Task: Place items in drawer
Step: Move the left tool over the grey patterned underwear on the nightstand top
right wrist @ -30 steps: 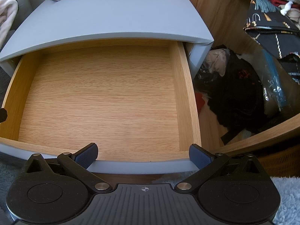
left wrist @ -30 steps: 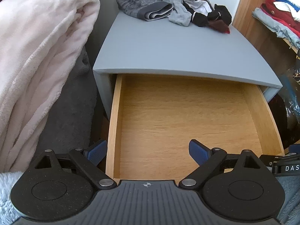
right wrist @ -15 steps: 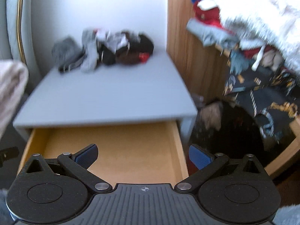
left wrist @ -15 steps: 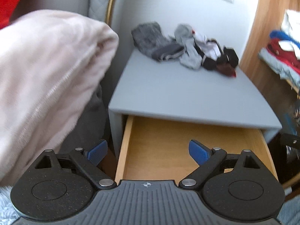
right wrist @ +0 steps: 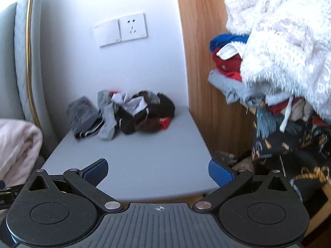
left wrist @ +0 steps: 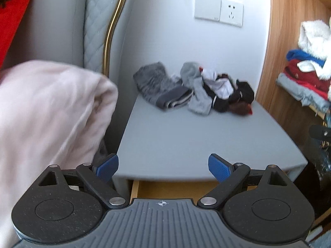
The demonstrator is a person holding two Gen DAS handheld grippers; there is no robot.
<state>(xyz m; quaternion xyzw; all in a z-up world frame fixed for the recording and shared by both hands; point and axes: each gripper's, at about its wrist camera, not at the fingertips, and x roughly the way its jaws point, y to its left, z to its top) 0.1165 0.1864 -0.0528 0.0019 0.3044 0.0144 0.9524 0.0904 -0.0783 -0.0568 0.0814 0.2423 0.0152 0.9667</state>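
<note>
Both your left tongs point(left wrist: 163, 166) and right tongs point(right wrist: 158, 171) gape wide and empty. The clothes pile point(left wrist: 198, 93) lies straight ahead at the back of the counter point(left wrist: 186, 142), against the wall, strung left to right. The open drawer point(left wrist: 171, 189) sits just below your left tongs (neither arm looks clearly nearer).

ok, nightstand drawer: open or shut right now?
Open. In the left wrist view a strip of the drawer, its wooden inside, shows below the front edge of the grey nightstand top. How far out, and what's inside, cannot tell.
</note>
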